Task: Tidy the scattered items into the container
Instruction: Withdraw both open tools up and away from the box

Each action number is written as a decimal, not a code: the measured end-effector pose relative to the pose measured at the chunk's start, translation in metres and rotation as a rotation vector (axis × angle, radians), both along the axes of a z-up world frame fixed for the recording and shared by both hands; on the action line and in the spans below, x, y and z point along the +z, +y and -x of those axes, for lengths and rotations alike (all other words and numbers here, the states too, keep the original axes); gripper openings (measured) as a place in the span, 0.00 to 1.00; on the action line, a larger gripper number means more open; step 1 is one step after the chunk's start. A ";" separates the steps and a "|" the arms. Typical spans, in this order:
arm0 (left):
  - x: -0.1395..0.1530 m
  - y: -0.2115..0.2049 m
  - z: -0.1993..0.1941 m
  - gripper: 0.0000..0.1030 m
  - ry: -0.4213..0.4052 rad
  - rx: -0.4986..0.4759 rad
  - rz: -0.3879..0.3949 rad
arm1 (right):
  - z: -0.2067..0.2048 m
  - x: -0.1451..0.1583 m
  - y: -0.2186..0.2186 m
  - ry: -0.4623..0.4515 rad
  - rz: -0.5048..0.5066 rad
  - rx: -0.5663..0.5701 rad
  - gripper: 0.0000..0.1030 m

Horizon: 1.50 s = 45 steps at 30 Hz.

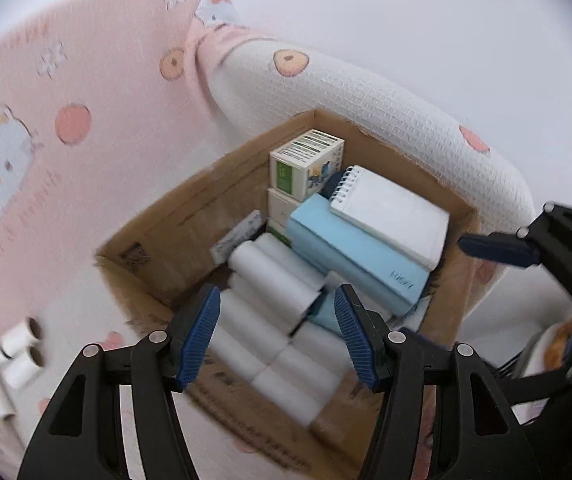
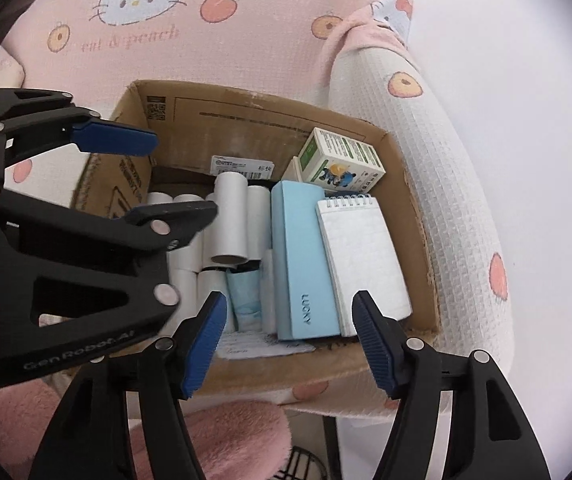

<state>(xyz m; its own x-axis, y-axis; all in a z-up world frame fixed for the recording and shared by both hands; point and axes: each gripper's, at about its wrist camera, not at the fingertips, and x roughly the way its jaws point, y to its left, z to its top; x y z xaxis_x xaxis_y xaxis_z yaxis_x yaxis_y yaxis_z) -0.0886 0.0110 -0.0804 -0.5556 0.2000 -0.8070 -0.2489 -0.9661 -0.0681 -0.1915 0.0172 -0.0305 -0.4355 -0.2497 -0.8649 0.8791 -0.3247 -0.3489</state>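
Observation:
A cardboard box (image 1: 174,216) (image 2: 246,116) stands on the pink bedspread and holds several white rolls (image 1: 270,276) (image 2: 228,220), a light blue case (image 1: 358,256) (image 2: 302,264), a spiral notepad (image 1: 394,212) (image 2: 362,260) and a small green and white carton (image 1: 306,160) (image 2: 342,158). My left gripper (image 1: 276,336) (image 2: 146,176) is open and empty above the box's rolls. My right gripper (image 2: 288,344) is open and empty over the box's near edge; one of its fingers (image 1: 494,250) shows in the left wrist view. Several loose white rolls (image 1: 10,360) lie on the bedspread left of the box.
A white waffle-textured pillow (image 1: 366,96) (image 2: 446,200) lies against the box's far side. A fluffy pink cushion (image 2: 238,436) sits below the box. The bedspread (image 1: 98,80) (image 2: 246,20) with cat and peach prints stretches behind.

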 end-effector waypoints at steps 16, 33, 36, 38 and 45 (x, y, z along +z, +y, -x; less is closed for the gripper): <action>0.034 -0.052 -0.047 0.69 0.018 0.135 -0.007 | -0.022 0.019 0.003 -0.124 0.207 -0.123 0.66; 0.064 -0.031 -0.078 0.74 0.078 0.246 0.380 | -0.015 0.032 0.029 -0.221 0.392 -0.139 0.73; 0.065 -0.026 -0.078 0.74 0.080 0.245 0.414 | -0.008 0.030 0.035 -0.271 0.438 -0.154 0.76; 0.065 -0.023 -0.078 0.74 0.073 0.237 0.410 | -0.005 0.028 0.039 -0.290 0.452 -0.167 0.77; 0.058 -0.004 -0.077 0.74 0.058 0.186 0.438 | 0.006 0.019 0.055 -0.337 0.492 -0.228 0.77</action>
<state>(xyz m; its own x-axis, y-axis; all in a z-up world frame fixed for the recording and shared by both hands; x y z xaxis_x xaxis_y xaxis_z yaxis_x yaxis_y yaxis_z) -0.0115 0.0068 -0.0222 -0.5960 -0.2594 -0.7599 -0.0602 -0.9293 0.3645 -0.1974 0.0726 -0.0110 -0.2483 -0.5859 -0.7714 0.8048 -0.5680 0.1724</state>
